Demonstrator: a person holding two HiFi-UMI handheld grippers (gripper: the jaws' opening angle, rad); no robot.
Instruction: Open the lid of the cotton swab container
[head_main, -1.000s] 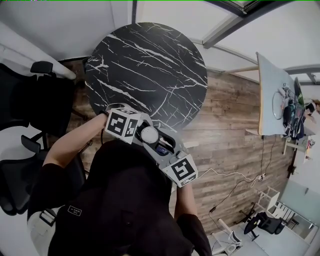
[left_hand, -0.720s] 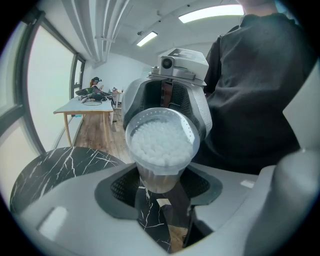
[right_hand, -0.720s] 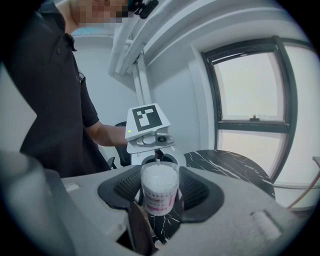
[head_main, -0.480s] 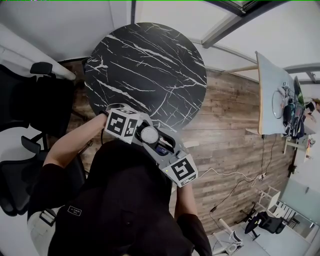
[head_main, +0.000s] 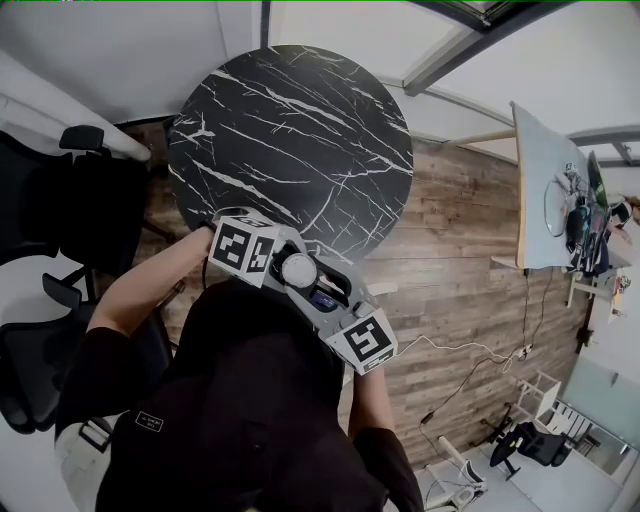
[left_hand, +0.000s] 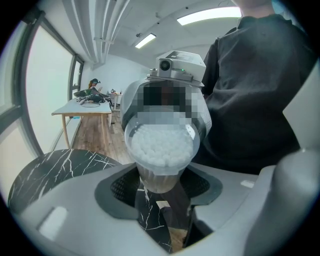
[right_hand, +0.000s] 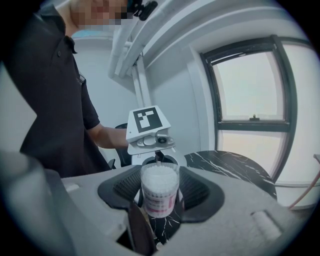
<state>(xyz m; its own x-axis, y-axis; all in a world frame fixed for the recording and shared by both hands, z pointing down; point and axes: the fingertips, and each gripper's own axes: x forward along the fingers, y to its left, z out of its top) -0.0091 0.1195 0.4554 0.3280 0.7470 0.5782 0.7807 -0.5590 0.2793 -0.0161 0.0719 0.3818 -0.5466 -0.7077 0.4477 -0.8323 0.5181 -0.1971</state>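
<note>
A clear cotton swab container (head_main: 298, 270) hangs upright in the air between my two grippers, close to my body and just off the near edge of the black marble table (head_main: 290, 130). In the left gripper view its white swab heads (left_hand: 161, 147) face the camera, and its lower body sits between the jaws of my left gripper (left_hand: 160, 200). In the right gripper view the container (right_hand: 160, 192), with a pink label, stands between the jaws of my right gripper (right_hand: 160, 220). Both grippers meet at the container from opposite sides and close on it. Whether the lid is on cannot be made out.
Black office chairs (head_main: 60, 200) stand to the left of the round table. Wooden floor (head_main: 460, 260) lies to the right, with a cable (head_main: 470, 350) across it and a desk (head_main: 545, 190) with clutter further right.
</note>
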